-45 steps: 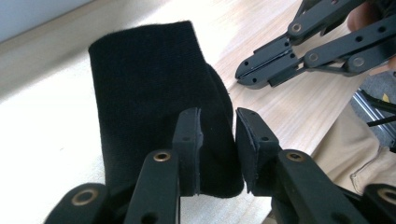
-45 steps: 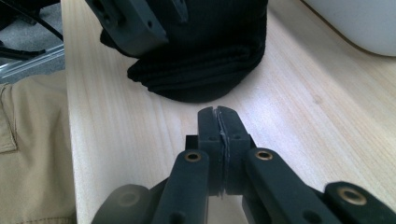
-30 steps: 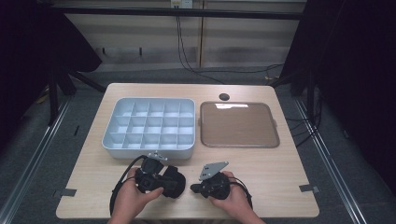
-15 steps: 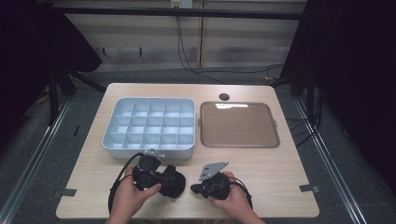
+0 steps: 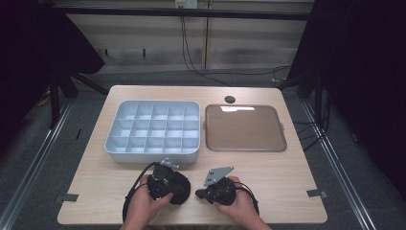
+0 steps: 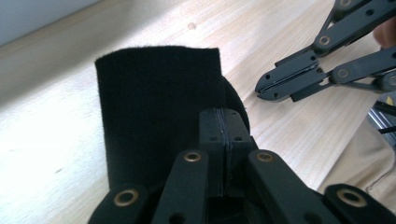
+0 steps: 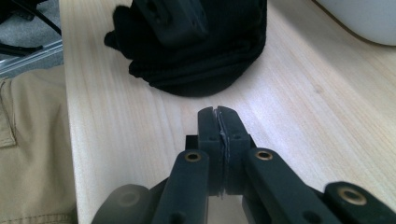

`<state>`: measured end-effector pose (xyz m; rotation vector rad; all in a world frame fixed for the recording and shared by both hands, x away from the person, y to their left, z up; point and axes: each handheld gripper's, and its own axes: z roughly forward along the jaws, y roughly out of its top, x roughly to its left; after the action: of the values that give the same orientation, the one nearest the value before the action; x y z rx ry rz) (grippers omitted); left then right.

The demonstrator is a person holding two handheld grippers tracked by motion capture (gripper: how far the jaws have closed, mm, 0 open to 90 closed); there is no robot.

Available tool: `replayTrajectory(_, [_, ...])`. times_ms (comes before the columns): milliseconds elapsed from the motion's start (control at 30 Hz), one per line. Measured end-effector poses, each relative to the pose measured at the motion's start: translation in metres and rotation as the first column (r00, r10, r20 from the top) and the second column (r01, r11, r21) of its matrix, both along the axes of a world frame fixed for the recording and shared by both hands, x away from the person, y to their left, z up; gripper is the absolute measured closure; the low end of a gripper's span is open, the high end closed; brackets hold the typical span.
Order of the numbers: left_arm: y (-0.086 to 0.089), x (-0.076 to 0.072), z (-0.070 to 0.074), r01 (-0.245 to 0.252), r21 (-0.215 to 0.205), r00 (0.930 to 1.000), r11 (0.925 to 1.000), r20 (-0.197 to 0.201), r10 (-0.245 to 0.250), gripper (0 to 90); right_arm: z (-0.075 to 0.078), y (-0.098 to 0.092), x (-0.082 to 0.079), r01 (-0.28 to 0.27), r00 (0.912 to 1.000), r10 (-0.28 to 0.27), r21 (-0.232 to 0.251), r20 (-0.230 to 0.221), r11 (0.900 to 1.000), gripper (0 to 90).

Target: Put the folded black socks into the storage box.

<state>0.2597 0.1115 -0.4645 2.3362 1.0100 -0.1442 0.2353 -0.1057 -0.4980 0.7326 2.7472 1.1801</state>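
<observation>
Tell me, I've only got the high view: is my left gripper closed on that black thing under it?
Observer: In the left gripper view the left gripper has its jaws pressed together, having just been closing. The black cloth stands beyond the tips, and I see none of it between them.
Operator: And the right one?
Observer: The right gripper is shut on nothing. Its tips stop short of the cloth, with bare table between.
Operator: What is the cloth like?
Observer: It is folded. The right gripper view shows several layers stacked at its near edge.
</observation>
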Motion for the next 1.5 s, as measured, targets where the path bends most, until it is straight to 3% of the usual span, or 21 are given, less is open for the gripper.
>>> replayTrajectory(33, [-0.004,-0.002,-0.003,-0.001,0.009,0.9998,1.0000,0.021,0.000,89.1,0.000,0.000,0.000,0.001,1.0000,-0.001,0.000,0.001,1.000,89.3])
replayTrajectory(167, [-0.009,-0.005,-0.003,0.007,0.038,0.9991,0.9992,0.042,-0.009,89.3,0.000,0.000,0.000,0.003,1.0000,-0.003,-0.004,-0.001,1.000,89.3])
replayTrajectory(300, [-0.009,-0.007,-0.005,0.004,0.036,0.9983,0.9993,0.059,-0.006,89.4,0.000,0.000,0.000,0.004,1.0000,-0.004,-0.002,0.001,1.000,89.3])
replayTrajectory(433, [-0.008,-0.006,-0.003,0.025,0.048,0.9980,0.9985,0.057,-0.028,89.3,0.001,-0.001,0.000,0.007,1.0000,-0.007,-0.005,0.001,1.000,89.3])
replayTrajectory(833, [-0.005,-0.004,0.005,0.017,0.025,0.9992,0.9996,0.036,-0.018,84.3,0.002,-0.003,0.000,0.006,1.0000,-0.006,0.004,0.006,1.000,89.3])
replayTrajectory(1000, [-0.004,-0.004,0.009,0.018,0.026,0.9988,0.9995,0.044,-0.019,78.8,0.002,-0.002,0.000,0.003,1.0000,-0.003,0.006,0.008,1.000,89.2])
replayTrajectory(1500, [0.010,0.002,0.022,-0.018,0.012,0.9981,0.9998,0.059,0.017,75.5,0.002,-0.001,-0.001,-0.010,0.9999,0.010,0.006,0.007,1.000,89.5])
